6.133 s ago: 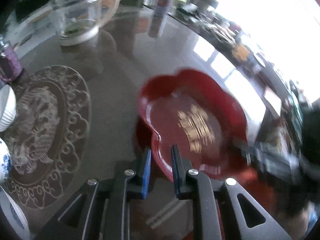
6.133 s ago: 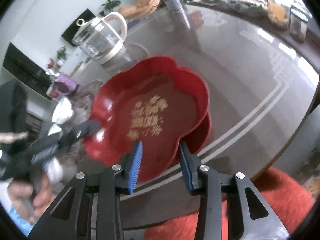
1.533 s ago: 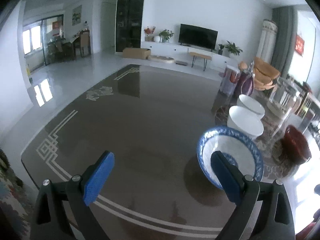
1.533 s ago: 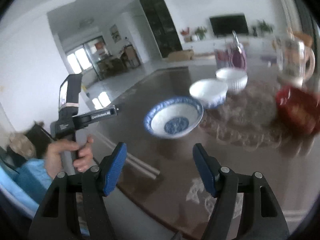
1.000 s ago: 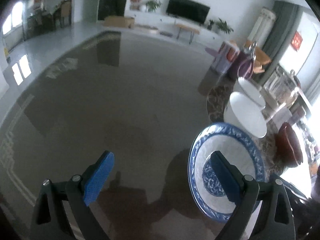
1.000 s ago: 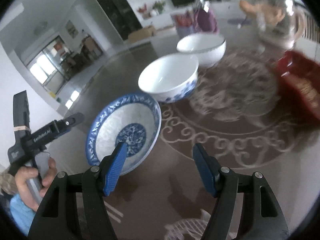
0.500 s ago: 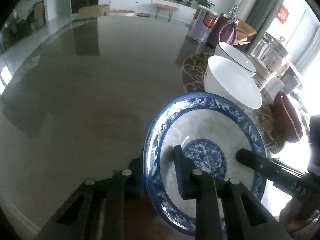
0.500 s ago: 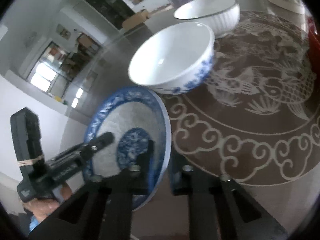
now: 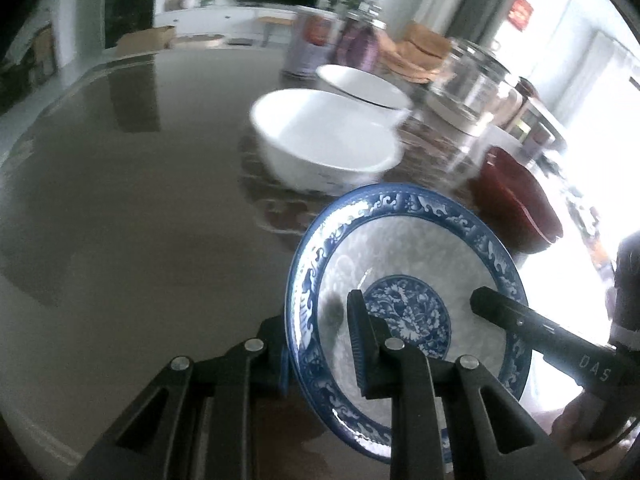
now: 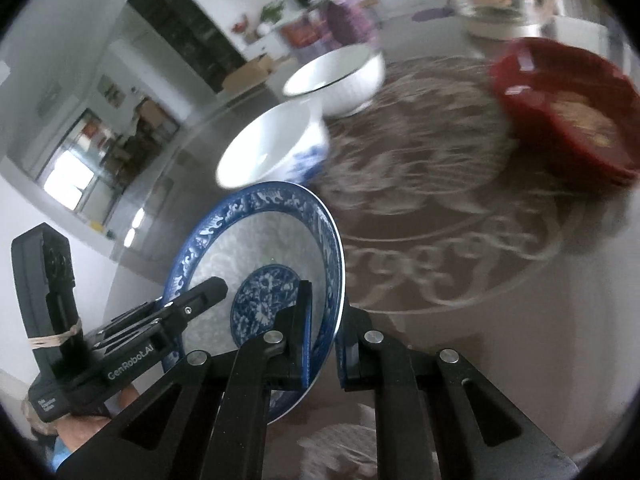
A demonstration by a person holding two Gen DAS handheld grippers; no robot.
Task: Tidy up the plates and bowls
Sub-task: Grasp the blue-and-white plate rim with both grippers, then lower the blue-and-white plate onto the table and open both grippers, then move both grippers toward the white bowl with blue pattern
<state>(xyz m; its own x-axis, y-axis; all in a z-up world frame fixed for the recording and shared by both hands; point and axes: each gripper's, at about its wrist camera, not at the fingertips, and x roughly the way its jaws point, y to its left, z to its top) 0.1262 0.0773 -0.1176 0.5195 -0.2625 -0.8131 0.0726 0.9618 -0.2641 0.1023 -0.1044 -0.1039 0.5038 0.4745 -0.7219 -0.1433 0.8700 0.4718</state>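
Reading "GenRobot.AI" in white letters along the black body of the left gripper [image 10: 224,292] is easy in the right wrist view; in the left wrist view the right gripper [image 9: 480,300] shows only the letters "DAS" on its dark arm.

Between them is the shallow white porcelain bowl with a blue scrolled rim and a blue floral medallion [image 9: 408,312] at its centre. It is tilted and clamped from two sides. The left gripper has just closed on its near left rim, one finger inside the bowl and one outside. The right gripper has just closed on the opposite rim [image 10: 332,264] the same way, its blue-edged pads pinching the thin wall. A hand [image 10: 80,420] grips the left tool's handle at the lower left; both tools point steeply down.

The bowl is over the near part of the dark glossy round table [image 9: 120,200], just in front of a deep white bowl with blue painting on its side [image 9: 324,148]. Behind that stands a white ribbed bowl with a dark rim [image 10: 340,76]. To the right, on the table's pale scroll-patterned medallion [image 10: 440,240], sits a red lobed lacquer dish with gold markings [image 10: 568,108]. A clear glass kettle [image 9: 472,92] stands farther back.
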